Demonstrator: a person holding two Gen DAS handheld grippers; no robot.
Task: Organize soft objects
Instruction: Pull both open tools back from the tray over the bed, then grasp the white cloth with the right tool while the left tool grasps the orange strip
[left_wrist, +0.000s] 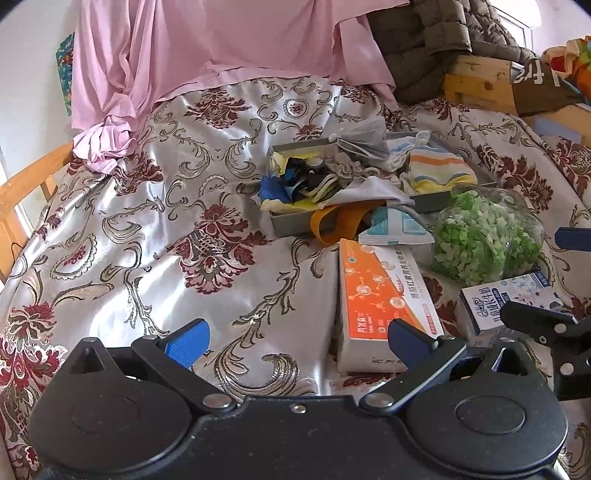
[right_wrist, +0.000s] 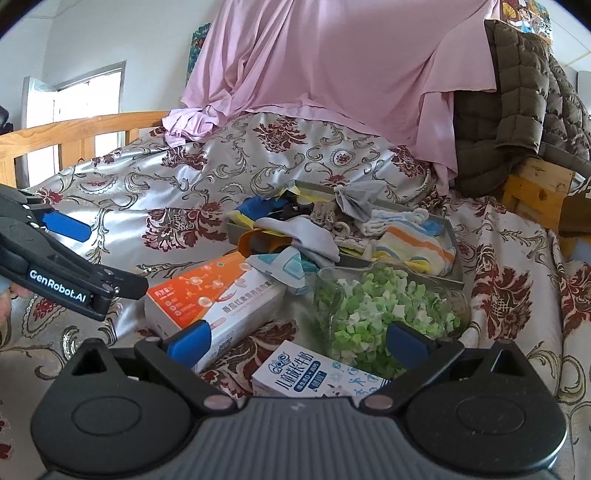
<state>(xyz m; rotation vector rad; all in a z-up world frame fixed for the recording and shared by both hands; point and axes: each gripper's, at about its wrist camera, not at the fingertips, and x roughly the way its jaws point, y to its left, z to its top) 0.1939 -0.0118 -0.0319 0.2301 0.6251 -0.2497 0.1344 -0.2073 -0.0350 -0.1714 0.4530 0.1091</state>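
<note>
- 2 grey trays (right_wrist: 456, 275) are sitting on the satin floral bedspread (left_wrist: 155, 236); mixed cloths (left_wrist: 306, 182) are filling the left one, a striped towel (right_wrist: 417, 245) the right.
- Clear bag of green pieces (right_wrist: 373, 310) and orange carton (left_wrist: 373, 295) are lying nearby.
- Left gripper (left_wrist: 299, 339) and right gripper (right_wrist: 299, 341) are hovering spread apart, holding nothing.

The left gripper (left_wrist: 298, 341) hovers wide open above the floral bedspread (left_wrist: 155, 229), its right finger over the orange box (left_wrist: 373, 295) (lying flat), the cloth-filled tray (left_wrist: 295, 225) beyond.
</note>
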